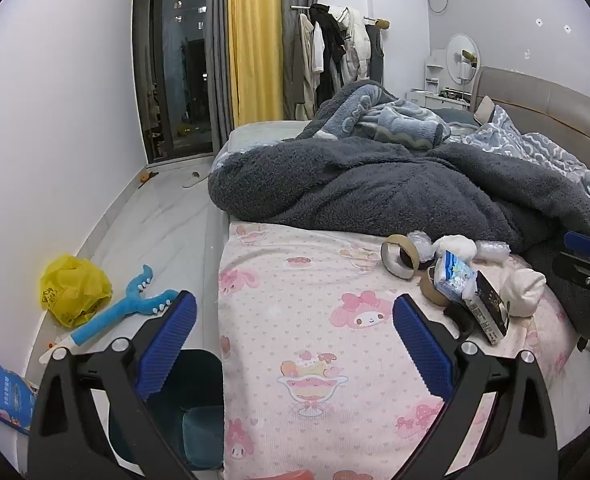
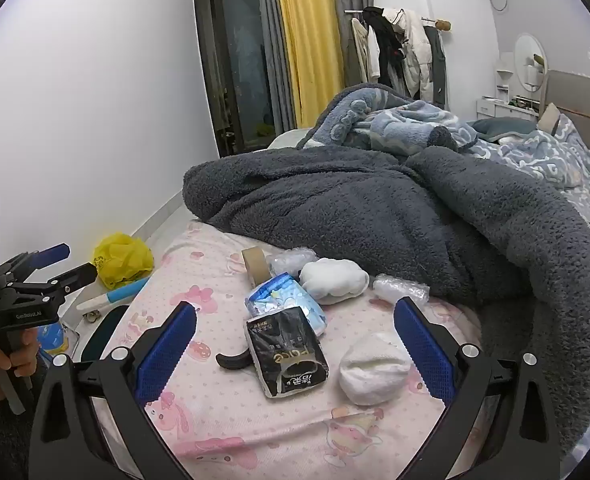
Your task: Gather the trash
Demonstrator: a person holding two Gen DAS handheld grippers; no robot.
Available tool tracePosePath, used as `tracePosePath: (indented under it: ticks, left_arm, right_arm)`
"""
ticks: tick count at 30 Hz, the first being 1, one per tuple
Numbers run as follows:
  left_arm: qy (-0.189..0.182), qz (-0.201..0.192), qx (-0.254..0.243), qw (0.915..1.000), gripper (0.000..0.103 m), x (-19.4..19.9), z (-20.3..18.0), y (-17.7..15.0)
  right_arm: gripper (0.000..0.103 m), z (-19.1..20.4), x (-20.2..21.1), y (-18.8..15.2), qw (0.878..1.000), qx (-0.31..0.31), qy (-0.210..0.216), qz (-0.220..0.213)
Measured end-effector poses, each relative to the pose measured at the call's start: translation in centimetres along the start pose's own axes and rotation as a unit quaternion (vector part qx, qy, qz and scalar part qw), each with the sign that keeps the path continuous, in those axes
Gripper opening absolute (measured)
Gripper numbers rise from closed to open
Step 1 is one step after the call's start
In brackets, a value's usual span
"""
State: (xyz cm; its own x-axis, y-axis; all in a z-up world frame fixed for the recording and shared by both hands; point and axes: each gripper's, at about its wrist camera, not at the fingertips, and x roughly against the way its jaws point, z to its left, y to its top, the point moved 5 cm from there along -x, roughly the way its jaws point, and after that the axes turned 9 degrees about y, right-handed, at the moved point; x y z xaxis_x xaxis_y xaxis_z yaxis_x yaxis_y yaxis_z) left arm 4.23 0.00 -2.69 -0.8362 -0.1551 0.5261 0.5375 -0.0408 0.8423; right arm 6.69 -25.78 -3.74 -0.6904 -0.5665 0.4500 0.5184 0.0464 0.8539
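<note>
**Right gripper nearer the trash pile**

The right gripper [image 2: 295,344] is hovering wide open, holding nothing, over the black packet [image 2: 287,354], lying lengthwise away from it mid-bed [image 2: 223,432]. The left gripper [image 1: 295,344], gaping empty too, is hanging near the bed's left edge, above the teal bin [image 1: 199,412].

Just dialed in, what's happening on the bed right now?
A person holds a claw in each hand over the pink bedsheet. Both the left claw and right claw are open and empty. The trash pile lies untouched on the sheet: a black packet, a blue-white wrapper, white wads, a tape roll. A teal bin sits on the floor beside the bed.
</note>
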Motion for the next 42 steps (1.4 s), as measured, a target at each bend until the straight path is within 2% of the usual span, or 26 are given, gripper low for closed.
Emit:
tracePosePath:
  ticks: [19,31,39,42]
  left_arm:
    - [0.003,-0.001,0.0,1.0,0.1,0.1,0.1,0.0]
    - [0.018,-0.005,-0.008,0.9998,0.1,0.2,0.2,0.3]
    - [0.001,-0.004,-0.009,1.0,0.1,0.4,-0.2,0.3]
    - [0.005,-0.003,-0.01,0.9999,0.1,0.3,-0.2,0.3]
  right_arm:
    - [0.1,0.4,0.4,0.0,1.0,0.0,-0.001,0.002]
    - [0.1,0.2,-0.3,-0.1,1.0,0.005,-0.002,0.004]
    - [0.1,0.2,-0.3,0.0,1.0,0.006,-0.001,0.004]
    - [0.1,0.3,-0.3,-0.1,1.0,0.006,-0.001,0.003]
